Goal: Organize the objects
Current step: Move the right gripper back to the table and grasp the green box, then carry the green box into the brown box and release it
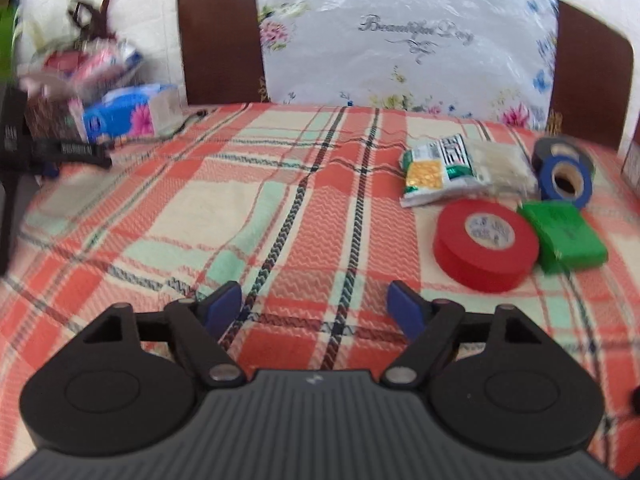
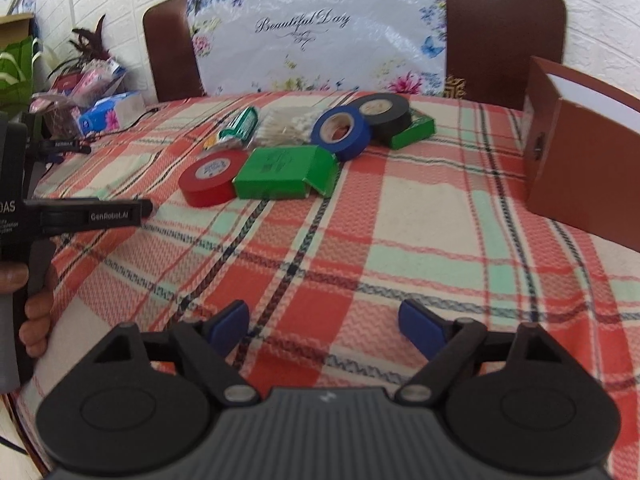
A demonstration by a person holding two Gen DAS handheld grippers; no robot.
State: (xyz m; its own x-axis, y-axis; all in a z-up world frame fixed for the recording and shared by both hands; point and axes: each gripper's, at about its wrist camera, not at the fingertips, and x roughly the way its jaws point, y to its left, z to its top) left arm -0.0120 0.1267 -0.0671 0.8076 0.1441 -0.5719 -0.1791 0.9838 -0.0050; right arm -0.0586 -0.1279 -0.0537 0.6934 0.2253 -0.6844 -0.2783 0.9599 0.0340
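A red tape roll (image 1: 486, 245) (image 2: 212, 177), a green box (image 1: 562, 236) (image 2: 286, 172), a blue tape roll (image 1: 565, 178) (image 2: 341, 131), a black tape roll (image 2: 385, 115), a second green box (image 2: 412, 131), a snack packet (image 1: 436, 168) (image 2: 236, 130) and a bag of cotton swabs (image 2: 284, 124) lie on the plaid cloth. My left gripper (image 1: 316, 308) is open and empty, short of the red roll; it also shows in the right wrist view (image 2: 148, 208). My right gripper (image 2: 324, 326) is open and empty over bare cloth.
An open brown box (image 2: 580, 168) stands at the right. Tissue packs and clutter (image 1: 116, 116) (image 2: 108, 114) sit at the far left. A floral plastic-wrapped item (image 2: 312, 32) leans on the brown headboard (image 2: 500, 28) behind.
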